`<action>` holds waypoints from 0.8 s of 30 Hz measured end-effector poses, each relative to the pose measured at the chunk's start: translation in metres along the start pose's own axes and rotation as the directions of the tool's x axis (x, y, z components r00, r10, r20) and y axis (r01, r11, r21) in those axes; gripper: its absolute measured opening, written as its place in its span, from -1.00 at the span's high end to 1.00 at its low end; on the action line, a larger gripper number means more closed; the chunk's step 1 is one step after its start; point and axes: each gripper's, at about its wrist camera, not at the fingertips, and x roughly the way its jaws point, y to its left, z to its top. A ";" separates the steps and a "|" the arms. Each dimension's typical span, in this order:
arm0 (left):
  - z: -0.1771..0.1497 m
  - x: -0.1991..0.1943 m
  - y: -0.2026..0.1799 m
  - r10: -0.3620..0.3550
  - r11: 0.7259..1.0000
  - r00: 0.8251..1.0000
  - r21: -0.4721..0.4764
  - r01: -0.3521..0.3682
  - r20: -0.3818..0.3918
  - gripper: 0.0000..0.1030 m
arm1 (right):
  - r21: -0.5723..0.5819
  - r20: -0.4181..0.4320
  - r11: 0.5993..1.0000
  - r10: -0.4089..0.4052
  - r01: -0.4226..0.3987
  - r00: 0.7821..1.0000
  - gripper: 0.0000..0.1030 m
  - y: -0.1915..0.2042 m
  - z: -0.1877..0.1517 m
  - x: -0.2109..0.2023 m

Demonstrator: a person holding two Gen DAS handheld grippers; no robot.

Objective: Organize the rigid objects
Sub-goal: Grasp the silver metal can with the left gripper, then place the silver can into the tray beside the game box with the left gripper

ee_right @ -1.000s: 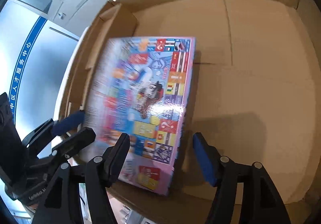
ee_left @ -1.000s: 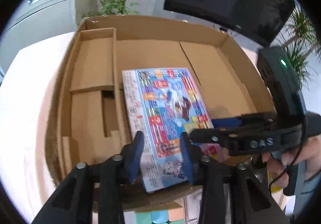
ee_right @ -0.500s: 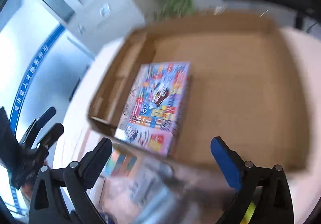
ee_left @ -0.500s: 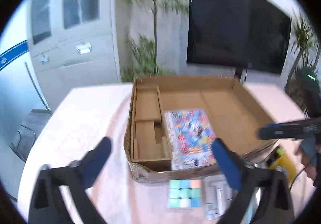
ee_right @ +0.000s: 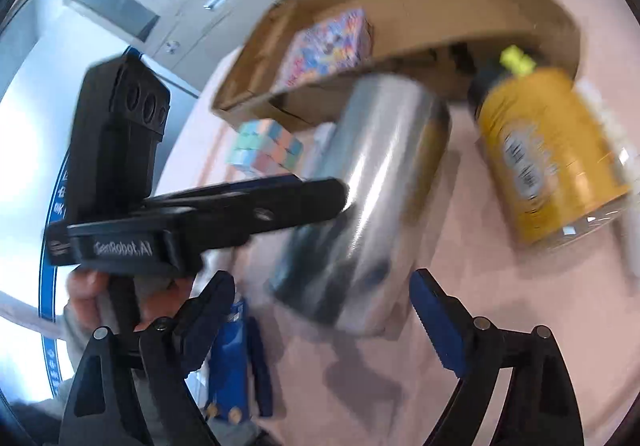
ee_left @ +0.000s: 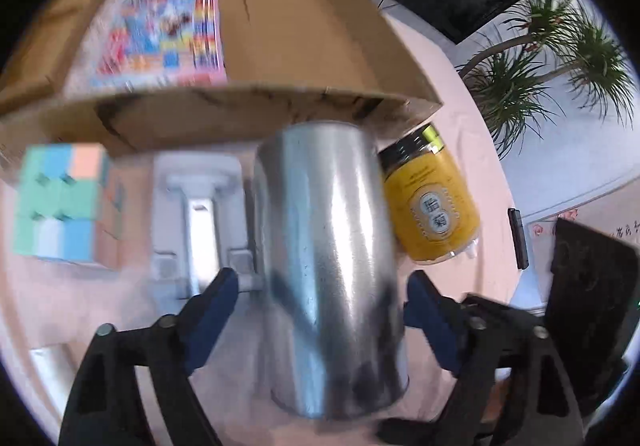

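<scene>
Now left gripper wide open, fingers either side of silver can, not touching; can lies on pink table, cardboard box at 12 o'clock, yellow jar at 2 o'clock; right gripper open, holding nothing

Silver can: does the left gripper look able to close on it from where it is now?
Probably yes. The left gripper is open with its fingers on either side of the silver can, and nothing sits between them. The yellow jar crowds the can's far right, away from the pads.
</scene>
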 end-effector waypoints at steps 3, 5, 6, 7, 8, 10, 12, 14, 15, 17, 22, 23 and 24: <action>-0.008 0.003 -0.002 -0.002 0.999 1.000 -0.040 0.003 0.011 -0.53 | 0.051 -0.015 0.999 0.017 -0.016 1.000 -0.73 -0.014 -0.001 0.023; -0.023 0.005 -0.004 -0.016 0.996 1.000 -0.087 0.015 -0.011 -0.54 | 0.033 -0.028 0.999 0.017 -0.016 0.999 -0.72 -0.012 -0.002 0.024; -0.027 0.006 -0.003 -0.033 0.993 0.999 -0.112 0.031 -0.021 -0.54 | 0.006 -0.041 1.000 0.006 -0.006 0.999 -0.70 -0.010 -0.008 0.019; -0.033 0.006 -0.002 -0.052 0.989 0.998 -0.137 0.047 -0.032 -0.55 | -0.007 -0.046 1.000 0.003 -0.003 0.999 -0.69 -0.010 -0.013 0.015; -0.044 0.011 -0.005 -0.081 0.984 0.995 -0.165 0.071 -0.051 -0.55 | -0.014 -0.049 1.000 -0.002 0.001 0.999 -0.67 -0.011 -0.023 0.008; -0.055 0.017 -0.010 -0.115 0.976 0.990 -0.192 0.099 -0.077 -0.56 | -0.034 -0.071 0.999 -0.014 0.012 0.997 -0.68 -0.014 -0.040 -0.004; -0.061 0.023 -0.014 -0.149 0.969 0.985 -0.210 0.128 -0.083 -0.57 | -0.051 -0.107 0.999 -0.004 -0.002 0.994 -0.69 -0.022 -0.050 -0.014; -0.058 0.029 -0.016 -0.154 0.968 0.985 -0.214 0.135 -0.078 -0.61 | -0.030 -0.126 0.998 0.045 -0.049 0.991 -0.71 -0.037 -0.047 -0.019; -0.055 0.034 -0.016 -0.163 0.966 0.984 -0.216 0.144 -0.073 -0.61 | -0.017 -0.115 0.999 0.036 -0.039 0.993 -0.79 -0.045 -0.042 -0.020; -0.058 0.037 -0.013 -0.177 0.963 0.982 -0.216 0.159 -0.066 -0.61 | 0.008 -0.104 0.999 0.054 -0.053 0.993 -0.67 -0.052 -0.034 -0.014; -0.048 0.020 -0.020 -0.093 0.981 0.996 -0.174 0.089 -0.017 -0.61 | -0.028 -0.103 0.999 0.027 -0.030 0.994 -0.70 -0.031 -0.021 0.007; -0.043 0.006 -0.026 -0.086 0.984 0.996 -0.157 0.088 0.021 -0.61 | -0.043 -0.085 0.999 0.029 -0.033 0.996 -0.69 -0.024 -0.017 0.002; -0.038 -0.008 -0.029 -0.083 0.986 0.995 -0.138 0.089 0.053 -0.61 | -0.060 -0.067 0.998 0.025 -0.029 0.997 -0.69 -0.017 -0.012 -0.003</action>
